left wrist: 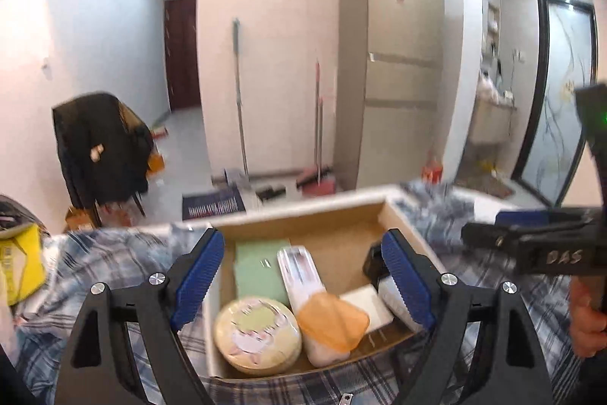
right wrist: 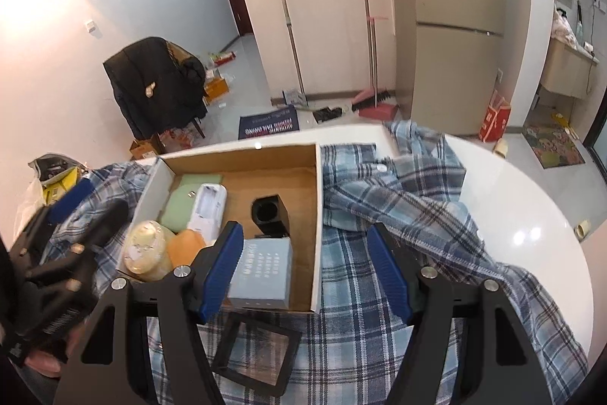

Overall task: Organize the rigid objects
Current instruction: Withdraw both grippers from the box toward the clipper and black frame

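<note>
- Cardboard box [right wrist: 313,215] on a plaid shirt [right wrist: 398,200] holds seven items, possibly more hidden: round tin [left wrist: 257,334], orange lid [left wrist: 334,323], white remote [left wrist: 299,268], green pad [left wrist: 258,262], black cube [right wrist: 270,213], blue carton [right wrist: 261,268], white slab [left wrist: 367,306].
- One black frame [right wrist: 254,353] lies outside, before the box.
- Left gripper [left wrist: 309,279]: jaws apart, empty.
- Right gripper [right wrist: 307,270]: jaws apart, empty, straddling the box's corner.

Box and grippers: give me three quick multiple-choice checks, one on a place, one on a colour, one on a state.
1. Where is the black frame?
A. in the box
B. on the plaid cloth outside the box
C. in a gripper

2. What colour is the lid beside the round tin?
A. orange
B. red
C. white

3. The left gripper is:
A. shut on the tin
B. open, empty
C. shut on the lid

Answers: 1 B, it lies on the cloth before the box. 2 A, plainly orange. 3 B, nothing sits between its pads.
</note>
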Demonstrator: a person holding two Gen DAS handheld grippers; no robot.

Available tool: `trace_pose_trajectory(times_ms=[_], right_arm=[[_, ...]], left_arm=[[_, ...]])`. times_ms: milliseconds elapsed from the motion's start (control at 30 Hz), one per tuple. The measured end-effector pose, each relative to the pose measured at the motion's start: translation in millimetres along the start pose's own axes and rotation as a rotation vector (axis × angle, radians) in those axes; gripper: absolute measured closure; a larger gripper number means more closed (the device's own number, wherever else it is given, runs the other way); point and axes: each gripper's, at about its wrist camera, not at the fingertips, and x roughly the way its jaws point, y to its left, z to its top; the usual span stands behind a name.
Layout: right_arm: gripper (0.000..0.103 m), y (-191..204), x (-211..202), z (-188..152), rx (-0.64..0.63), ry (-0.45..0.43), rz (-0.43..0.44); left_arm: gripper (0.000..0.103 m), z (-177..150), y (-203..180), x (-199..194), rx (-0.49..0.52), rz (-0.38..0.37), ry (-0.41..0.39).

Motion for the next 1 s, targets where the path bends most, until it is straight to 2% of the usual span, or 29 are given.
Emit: trace_pose_trajectory(times_ms=[67,167,200,233,300,367,433,500,567,733,867,1000], right_arm=[[0.036,5,-11,1,-0.014,-0.030,0.002],[0.036,8,-30,-2,-0.026,-0.079,0.000],[0.032,8,-36,-4,-0.020,-0.093,-0.004],[0.029,8,-42,-5,-0.010,-0.105,-0.007],[0.018,6,-55,-7,0.021,-0.137,-0.016],[0.017,8,-71,-10,0.024,-0.181,-0.003],[0.014,14,-85,-13,-0.017,-0.207,-0.009],[0.005,19,-99,-19,-0.044,-0.234,-0.011],[0.000,22,-110,-26,-0.042,-0.262,-0.017],[0.000,25,-118,-42,-0.048,-0.277,-0.018],[0.000,24,-105,-57,-0.075,-0.236,-0.059],[0.000,17,-91,-69,-0.058,-0.190,-0.068]], left_arm=[[0.016,4,0,-23,0.014,0.020,-0.031],[0.013,0,-4,-69,0.057,0.062,-0.158],[0.010,-1,-5,-84,0.061,0.082,-0.201],[0.000,-2,-8,-99,0.062,0.085,-0.242],[0.000,-1,-11,-120,0.069,0.085,-0.296],[0.000,-1,-19,-134,0.101,0.079,-0.316],[0.000,-4,-22,-143,0.100,0.062,-0.324],[0.000,-10,-23,-150,0.080,0.058,-0.321],[0.000,-16,-22,-152,0.067,0.052,-0.299],[0.000,-43,-11,-141,0.018,0.064,-0.240],[0.000,-61,4,-126,-0.058,0.033,-0.189],[0.000,-68,11,-114,-0.070,0.031,-0.142]])
